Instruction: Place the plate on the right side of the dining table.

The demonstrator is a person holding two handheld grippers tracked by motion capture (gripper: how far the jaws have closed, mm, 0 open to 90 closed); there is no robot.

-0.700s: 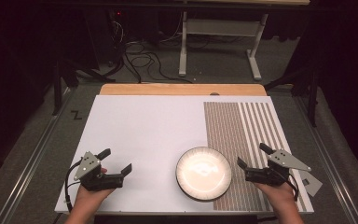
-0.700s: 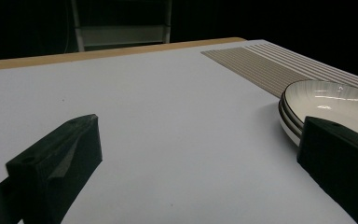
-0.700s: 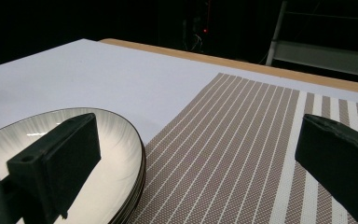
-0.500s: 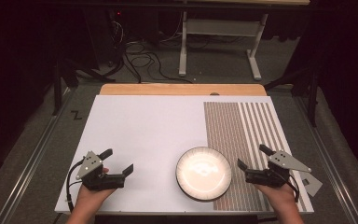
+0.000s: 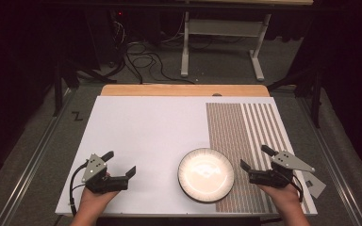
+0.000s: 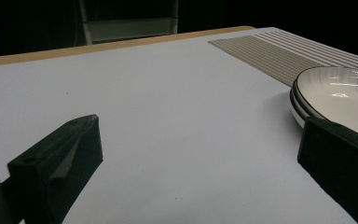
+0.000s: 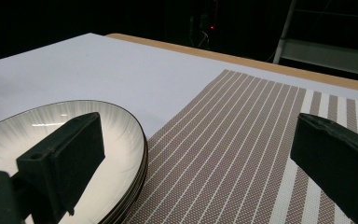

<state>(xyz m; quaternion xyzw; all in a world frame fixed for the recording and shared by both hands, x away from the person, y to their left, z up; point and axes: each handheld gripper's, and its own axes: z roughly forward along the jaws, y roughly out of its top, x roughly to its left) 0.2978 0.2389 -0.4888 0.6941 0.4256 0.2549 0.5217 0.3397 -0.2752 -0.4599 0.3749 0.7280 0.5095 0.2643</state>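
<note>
Your left gripper (image 5: pixel 120 165) rests near the table's (image 5: pixel 146 136) close edge with its fingers (image 6: pixel 60 163) spread wide and nothing between them; through that gap you look over bare white table. The plate (image 5: pixel 205 174) lies just off the tip of the finger on the plate's side, apart from it, and in the left gripper view its rim (image 6: pixel 307 100) rises just behind that finger.

Your right gripper (image 5: pixel 253 158) sits on the other side of the plate, its fingers (image 7: pixel 65 158) also spread wide and pinching nothing. One finger stands in front of the plate's rim (image 7: pixel 135 126) in the right gripper view; whether it touches the rim you cannot tell. The other finger stands over the striped placemat (image 5: pixel 245 136), which shows through the gap between them. The plate lies between your two grippers, its edge overlapping the placemat.
</note>
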